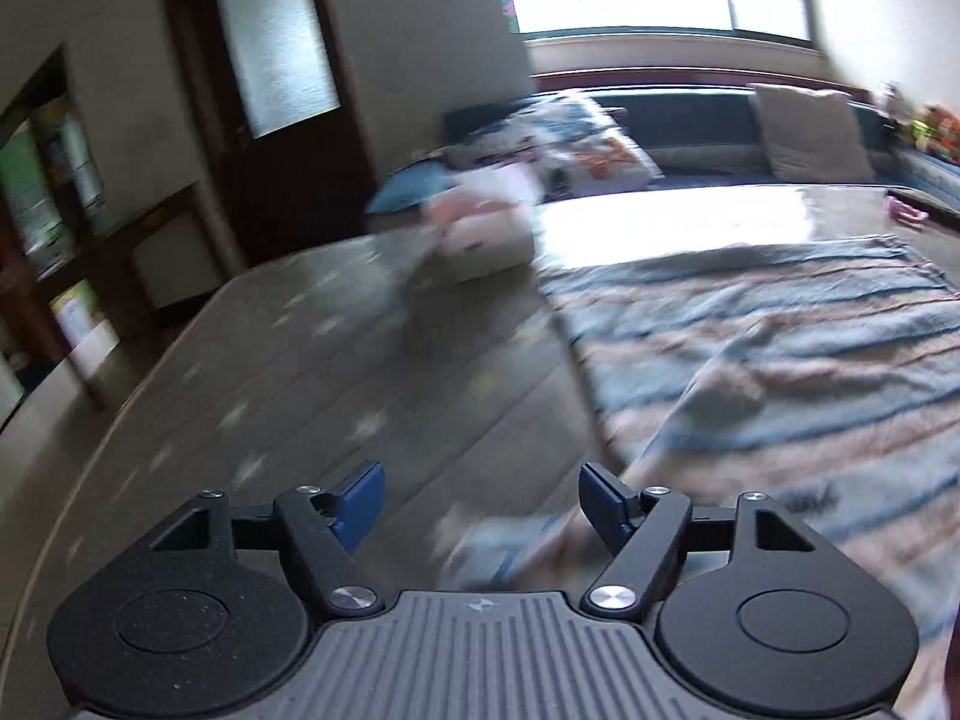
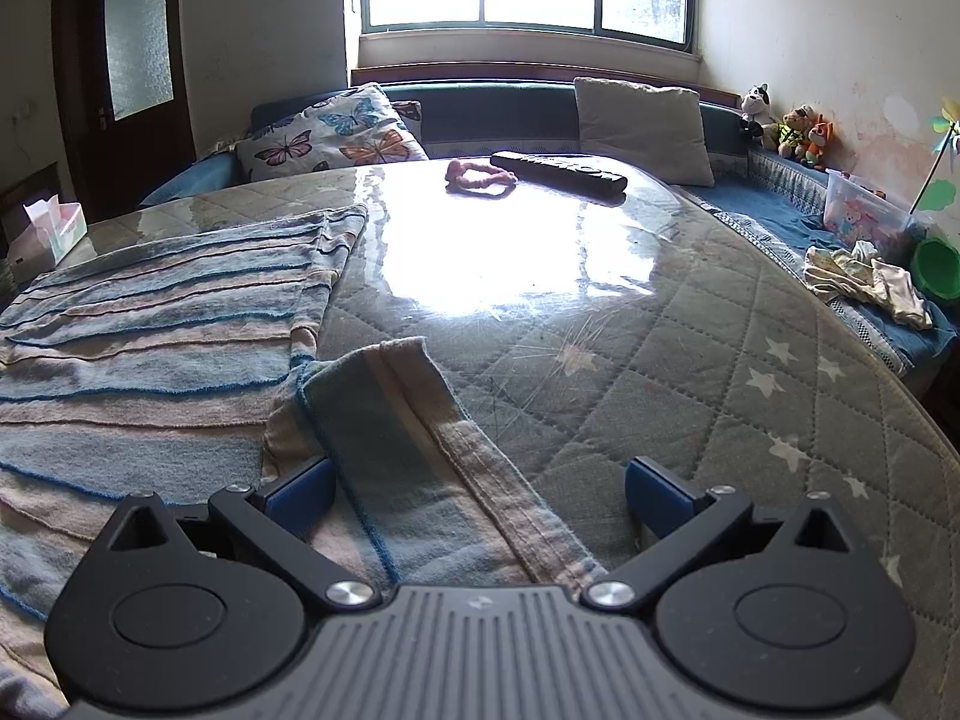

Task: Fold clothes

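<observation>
A striped blue and pink garment [image 2: 150, 330] lies flat on the glass-topped table [image 2: 660, 330]. One sleeve [image 2: 390, 420] runs out from it toward me. My right gripper [image 2: 477, 495] stands open just above the table, with the sleeve lying between its blue pads [image 2: 300, 492] and neither pad pressing on it. The left wrist view is blurred; there the garment [image 1: 780, 360] fills the right side. My left gripper [image 1: 480, 498] is open at the garment's left edge and holds nothing. A sleeve end [image 1: 510, 546] lies on the table under its right finger.
A black remote [image 2: 558, 173] and a pink hair tie [image 2: 480, 180] lie at the table's far side. A tissue box [image 2: 57, 228] stands at the far left edge. Behind is a bench with pillows [image 2: 642, 126], plush toys [image 2: 792, 132], a plastic box [image 2: 864, 216] and small clothes [image 2: 864, 282].
</observation>
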Motion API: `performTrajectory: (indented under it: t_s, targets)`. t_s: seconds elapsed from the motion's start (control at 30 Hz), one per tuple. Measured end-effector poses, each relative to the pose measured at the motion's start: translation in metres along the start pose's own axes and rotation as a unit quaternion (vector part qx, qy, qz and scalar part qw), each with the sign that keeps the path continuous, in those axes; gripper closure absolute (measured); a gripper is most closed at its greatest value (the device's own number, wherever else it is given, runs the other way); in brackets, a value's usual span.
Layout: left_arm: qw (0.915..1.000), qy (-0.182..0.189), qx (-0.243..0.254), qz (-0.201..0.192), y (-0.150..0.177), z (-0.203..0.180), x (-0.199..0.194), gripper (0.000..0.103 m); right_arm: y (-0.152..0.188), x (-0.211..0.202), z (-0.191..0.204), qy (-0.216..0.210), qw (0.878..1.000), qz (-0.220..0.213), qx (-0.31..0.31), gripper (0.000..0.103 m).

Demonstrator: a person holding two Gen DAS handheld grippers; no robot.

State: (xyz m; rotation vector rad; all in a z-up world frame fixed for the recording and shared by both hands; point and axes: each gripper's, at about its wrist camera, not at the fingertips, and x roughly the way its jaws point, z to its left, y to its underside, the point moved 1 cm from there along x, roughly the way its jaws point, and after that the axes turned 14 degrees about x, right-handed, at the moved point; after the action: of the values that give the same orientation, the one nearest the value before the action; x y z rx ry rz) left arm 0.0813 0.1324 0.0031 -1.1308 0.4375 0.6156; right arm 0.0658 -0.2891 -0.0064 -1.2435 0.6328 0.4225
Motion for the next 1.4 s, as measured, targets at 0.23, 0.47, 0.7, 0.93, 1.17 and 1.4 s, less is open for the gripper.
performTrajectory:
  t_s: [0.23,0.47,0.7,0.93,1.17,1.4]
  targets:
    - [0.9954,-0.023,-0.082,0.044,0.052,0.023,-0.021,0.035,0.000,0.000,-0.001,0.000,1.000,-0.001,0.001,0.000]
    - [0.9920,0.020,-0.123,0.022,0.067,0.017,-0.039,0.050,0.001,0.001,-0.001,0.000,1.000,-0.001,0.001,0.000]
    - [0.9957,0.028,-0.087,0.013,0.070,0.005,-0.040,0.097,0.001,0.001,-0.001,-0.001,1.000,-0.001,0.002,0.000]
    - [0.9977,-0.025,-0.062,0.013,0.068,0.018,-0.035,0.101,0.001,0.001,-0.001,-0.001,1.000,-0.002,0.002,0.000]
    - [0.9972,-0.050,-0.053,0.017,0.069,0.017,-0.045,0.096,0.001,0.001,-0.001,-0.001,1.000,-0.002,0.002,0.000]
    - [0.9985,0.020,-0.051,0.001,0.063,-0.001,-0.061,0.073,0.001,0.001,-0.001,-0.001,1.000,-0.002,0.002,0.000]
